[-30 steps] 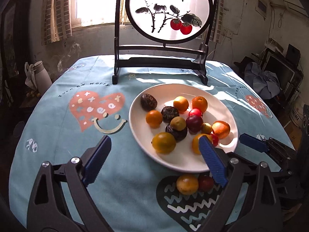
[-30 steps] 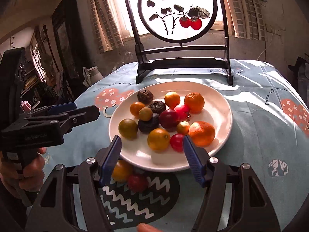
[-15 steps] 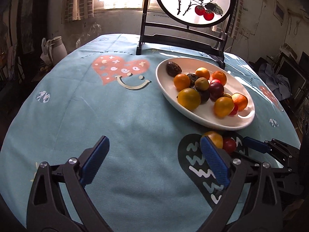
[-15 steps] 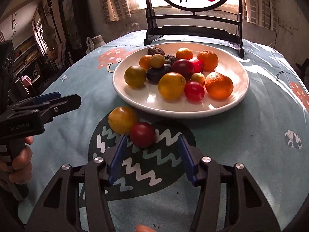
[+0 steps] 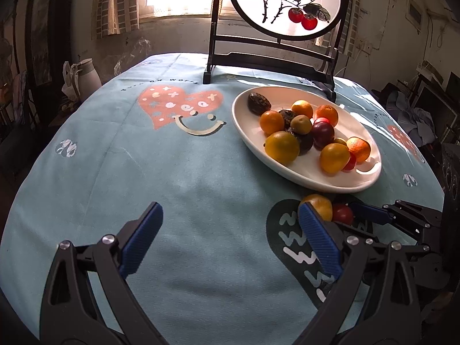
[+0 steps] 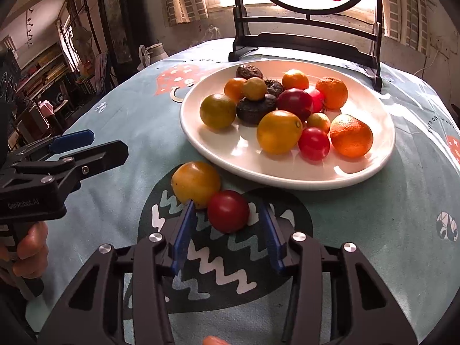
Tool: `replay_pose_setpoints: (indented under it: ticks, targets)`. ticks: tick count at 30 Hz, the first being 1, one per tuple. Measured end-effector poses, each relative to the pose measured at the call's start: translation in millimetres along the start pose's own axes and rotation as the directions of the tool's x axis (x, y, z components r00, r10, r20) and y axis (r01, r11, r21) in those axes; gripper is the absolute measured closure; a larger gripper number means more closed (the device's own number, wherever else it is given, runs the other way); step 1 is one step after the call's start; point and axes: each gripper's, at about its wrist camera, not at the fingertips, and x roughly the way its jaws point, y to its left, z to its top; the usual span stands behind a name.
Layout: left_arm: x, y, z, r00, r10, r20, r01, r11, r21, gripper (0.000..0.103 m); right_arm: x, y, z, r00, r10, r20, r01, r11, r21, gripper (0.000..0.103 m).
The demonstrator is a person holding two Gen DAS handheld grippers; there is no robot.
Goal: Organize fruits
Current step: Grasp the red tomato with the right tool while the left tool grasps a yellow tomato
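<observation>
1. Teal cloth (image 6: pixel 373 230) printed with hearts and zigzags covers the round table, and a white plate (image 6: pixel 287 178) heaped with oranges, yellow fruits, red fruits and dark wrinkled ones sits on it in front of a black-framed painted screen (image 6: pixel 310 28).
2. Two fruits lie off the plate on the cloth's dark zigzag heart, just beside the plate's near rim: a yellow fruit (image 6: pixel 196 183) and a red fruit (image 6: pixel 228 211), touching each other.
3. In the right wrist view, the right gripper (image 6: pixel 227 224) tilts down toward the table, its blue fingers either side of the red fruit.
4. Its jaws are closing with the red fruit between them; a sliver of cloth seems to show on each side of the fruit, so the pads do not appear to press it yet, though the angle makes this hard to judge.
5. Its left finger (image 6: pixel 184 230) tips up against the lower edge of the yellow fruit.
6. From its own camera, the left gripper (image 5: pixel 230 224) hangs over bare cloth, tilted downward, fingers spread wide with nothing between them.
7. The right wrist view shows the left gripper (image 6: pixel 72 149) from the side, gripped by a hand (image 6: pixel 28 247) at the frame's left edge, well apart from the loose fruits.
</observation>
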Motion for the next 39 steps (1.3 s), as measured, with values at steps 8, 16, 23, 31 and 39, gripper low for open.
replay_pose_setpoints:
  ticks: [8,16,23,31,39]
  targets:
    - [0,0,1,1.0,-0.006,0.0,0.006,1.0,-0.002,0.006,4,-1,3,0.998,0.064,-0.011,-0.064,0.998,0.004,0.06]
    - [6,0,-1,1.0,0.008,-0.017,-0.008,1.0,0.005,0.006,2,-3,1,0.999,0.035,-0.011,-0.035,0.999,0.007,0.072]
    - [6,-6,-3,1.0,-0.01,-0.021,0.011,0.999,0.033,0.006,-26,-7,-5,0.999,0.04,0.033,-0.041,0.998,0.042,0.072]
    - [16,-45,-11,0.983,-0.17,-0.073,0.18,0.971,0.157,0.01,-70,-31,-10,0.99,0.023,0.139,-0.044,0.987,0.154,0.073]
    - [45,-72,-11,0.975,-0.164,-0.148,0.195,0.955,0.222,0.03,-68,-36,-9,0.992,-0.011,0.127,-0.011,0.986,0.166,0.073]
